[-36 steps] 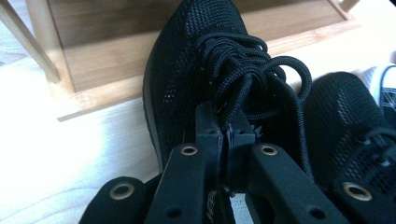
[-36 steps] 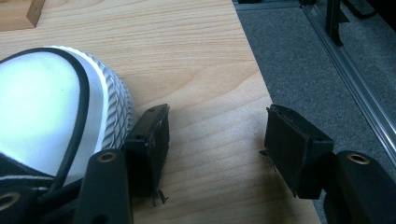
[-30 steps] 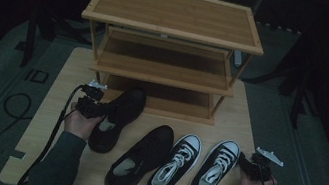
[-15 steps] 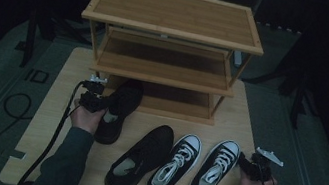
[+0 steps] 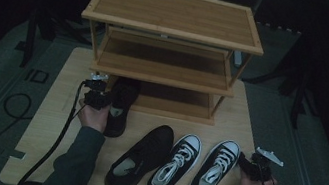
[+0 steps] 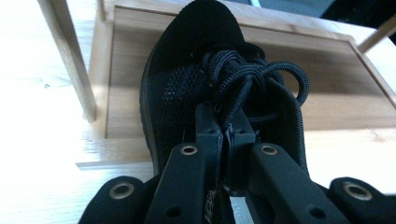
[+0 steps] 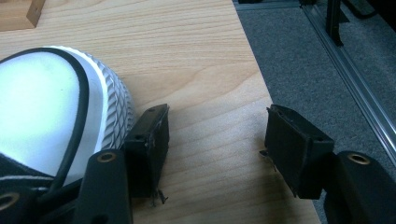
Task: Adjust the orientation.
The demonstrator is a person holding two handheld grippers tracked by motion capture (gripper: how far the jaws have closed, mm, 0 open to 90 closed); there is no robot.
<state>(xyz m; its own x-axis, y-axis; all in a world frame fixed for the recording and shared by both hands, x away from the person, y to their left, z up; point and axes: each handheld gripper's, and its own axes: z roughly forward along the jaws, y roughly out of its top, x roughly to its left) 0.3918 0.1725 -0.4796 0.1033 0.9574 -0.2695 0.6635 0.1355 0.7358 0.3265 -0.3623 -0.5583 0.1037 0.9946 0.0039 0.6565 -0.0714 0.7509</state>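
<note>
Black shoe (image 6: 196,79) pinched by left fingers (image 6: 226,135) (right fingers (image 7: 159,140) wide)

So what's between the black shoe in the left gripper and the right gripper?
In the high view, the other black shoe and two black-and-white sneakers lie between the held black shoe and the right gripper.

1. The high view is dim; the floor and room edges fall to near black, and only the wooden shoe rack (image 5: 176,11) and table (image 5: 57,100) catch soft light
2. The left gripper view is overexposed: the tabletop at its left glares almost white
3. There the black shoe (image 6: 201,79) stays sharp, and the near jaws blur slightly
4. The right gripper view is evenly bright; the sneaker's white toe cap (image 7: 42,112) glares
</note>
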